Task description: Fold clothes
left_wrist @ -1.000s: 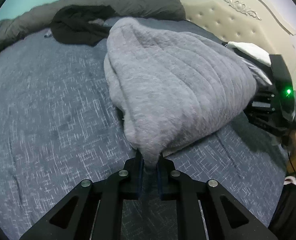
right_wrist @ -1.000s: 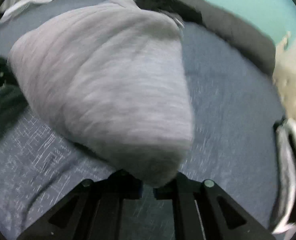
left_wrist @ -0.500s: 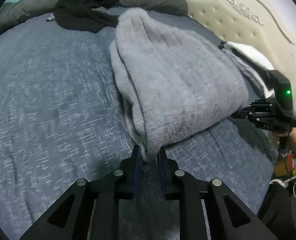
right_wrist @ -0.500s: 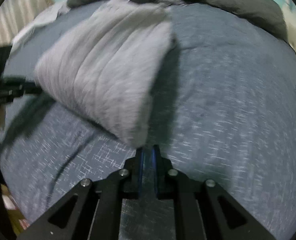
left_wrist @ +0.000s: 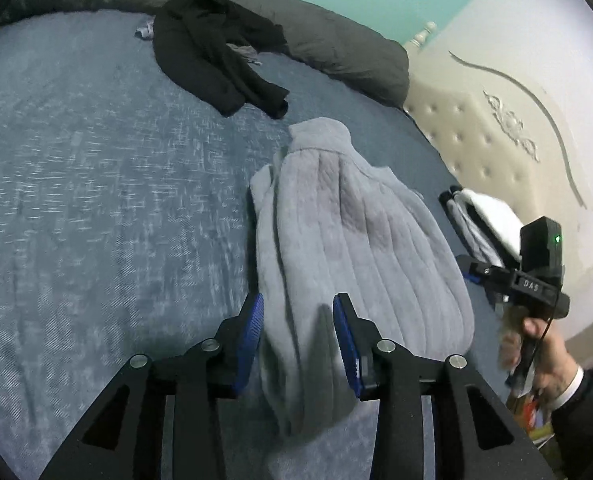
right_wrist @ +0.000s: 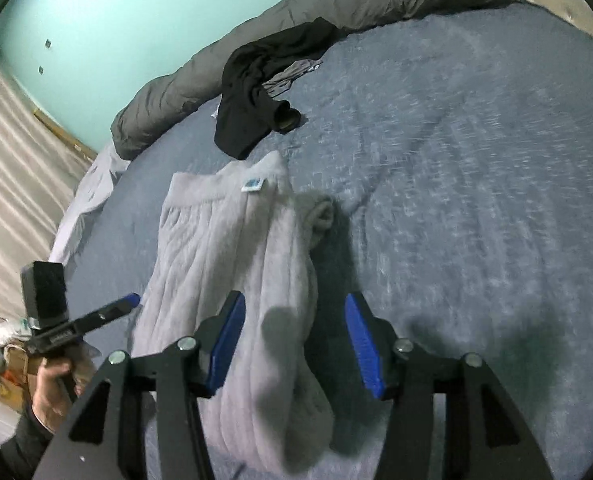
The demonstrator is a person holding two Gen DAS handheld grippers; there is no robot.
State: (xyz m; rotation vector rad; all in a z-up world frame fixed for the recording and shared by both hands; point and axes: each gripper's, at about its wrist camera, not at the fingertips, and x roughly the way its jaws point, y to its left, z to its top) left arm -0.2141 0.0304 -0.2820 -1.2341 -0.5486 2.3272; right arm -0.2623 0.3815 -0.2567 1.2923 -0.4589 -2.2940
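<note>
Grey garment (left_wrist: pixel 348 240) seemingly released; both tongs opening.

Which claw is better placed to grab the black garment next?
Probably the left claw: in its view the black garment lies ahead and left of the folded grey garment. Both claws are opening, pads off the grey fabric.

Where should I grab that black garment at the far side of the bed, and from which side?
Probably take the black garment by the sleeve end that trails toward the folded grey garment. That end lies loose on the blue bedcover, away from the rolled grey duvet, so coming from the near side looks unobstructed. The rest is bunched up.
</note>
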